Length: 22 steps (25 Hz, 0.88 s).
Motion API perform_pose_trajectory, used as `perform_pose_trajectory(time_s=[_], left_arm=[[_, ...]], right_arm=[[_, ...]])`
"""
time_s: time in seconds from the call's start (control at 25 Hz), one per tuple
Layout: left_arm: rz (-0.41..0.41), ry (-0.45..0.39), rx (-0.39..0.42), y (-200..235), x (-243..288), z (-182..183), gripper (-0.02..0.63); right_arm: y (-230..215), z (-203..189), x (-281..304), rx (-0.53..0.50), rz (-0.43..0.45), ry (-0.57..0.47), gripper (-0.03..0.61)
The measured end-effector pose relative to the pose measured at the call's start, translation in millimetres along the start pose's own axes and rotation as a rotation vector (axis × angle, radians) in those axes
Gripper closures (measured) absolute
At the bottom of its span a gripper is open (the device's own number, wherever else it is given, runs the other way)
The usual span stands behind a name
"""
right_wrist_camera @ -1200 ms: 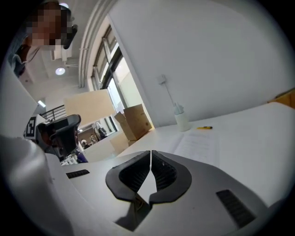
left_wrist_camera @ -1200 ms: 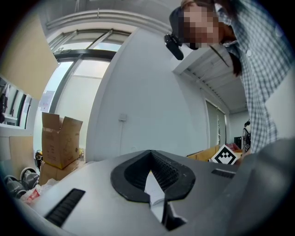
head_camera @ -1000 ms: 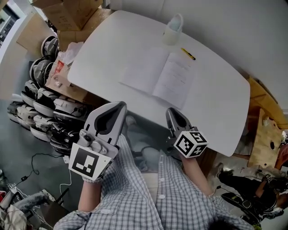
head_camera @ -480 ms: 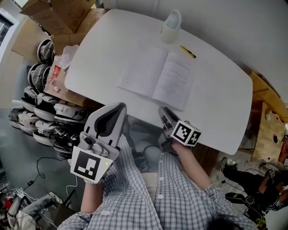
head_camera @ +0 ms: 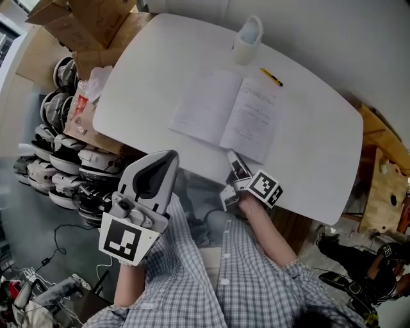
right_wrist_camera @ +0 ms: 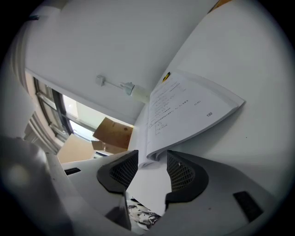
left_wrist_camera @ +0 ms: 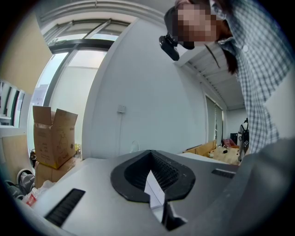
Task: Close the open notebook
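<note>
The open notebook [head_camera: 227, 115] lies flat on the white table [head_camera: 314, 147], its pages facing up. My right gripper [head_camera: 232, 161] is at the table's near edge, just short of the notebook's near right corner. Its jaws are opening, and the right gripper view shows the notebook's [right_wrist_camera: 184, 108] page edge just ahead of the gripper's [right_wrist_camera: 152, 159] tips, with no pad pressing on it. My left gripper [head_camera: 172, 154] hangs off the table's near left side, clear of the notebook. Seen from the left gripper view, that gripper [left_wrist_camera: 150, 154] has its tips together and holds nothing.
A yellow pen [head_camera: 270, 77] lies past the notebook's far right corner. A white cup [head_camera: 246, 38] stands at the table's far edge. Cardboard boxes [head_camera: 96, 19] and a pile of helmets [head_camera: 57, 147] fill the floor at the left, wooden boards [head_camera: 384, 186] the right.
My right gripper has rolled over, sunk and edged toward the table's near edge, and its jaws have spread apart. The left gripper has hardly shifted. The notebook lies as before.
</note>
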<state>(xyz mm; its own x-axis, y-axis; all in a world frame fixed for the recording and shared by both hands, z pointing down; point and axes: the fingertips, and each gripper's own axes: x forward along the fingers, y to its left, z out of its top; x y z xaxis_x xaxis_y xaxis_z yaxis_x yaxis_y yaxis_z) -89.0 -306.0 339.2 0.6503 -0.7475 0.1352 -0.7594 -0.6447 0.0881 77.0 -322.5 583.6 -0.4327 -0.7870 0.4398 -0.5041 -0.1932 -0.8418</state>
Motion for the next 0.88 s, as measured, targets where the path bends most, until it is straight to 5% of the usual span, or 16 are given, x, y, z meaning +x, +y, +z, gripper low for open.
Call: perform_pose_trajectory(time_s=[0.36, 0.48, 0.68, 0.88], left_arm=[[-0.003, -0.005, 0.002, 1.2, 3.0, 1.0, 0.607], [0.004, -0.011, -0.013, 3.6, 2.5, 2.8, 0.607], [0.004, -0.111, -0.061, 6.5, 3.2, 22.0, 0.607], [0.011, -0.100, -0.054, 4.6, 2.4, 20.2, 0.606]], right_arm=[[-5.0, 8.6, 11.8, 0.054, -0.028, -0.050, 0.408], [-6.7, 9.4, 10.5, 0.001, -0.058, -0.052, 0.415], [-4.5, 17.5, 4.8, -0.020, -0.072, -0.117, 0.522], [1.6, 27.7, 0.1, -0.144, -0.107, -0.127, 0.548]])
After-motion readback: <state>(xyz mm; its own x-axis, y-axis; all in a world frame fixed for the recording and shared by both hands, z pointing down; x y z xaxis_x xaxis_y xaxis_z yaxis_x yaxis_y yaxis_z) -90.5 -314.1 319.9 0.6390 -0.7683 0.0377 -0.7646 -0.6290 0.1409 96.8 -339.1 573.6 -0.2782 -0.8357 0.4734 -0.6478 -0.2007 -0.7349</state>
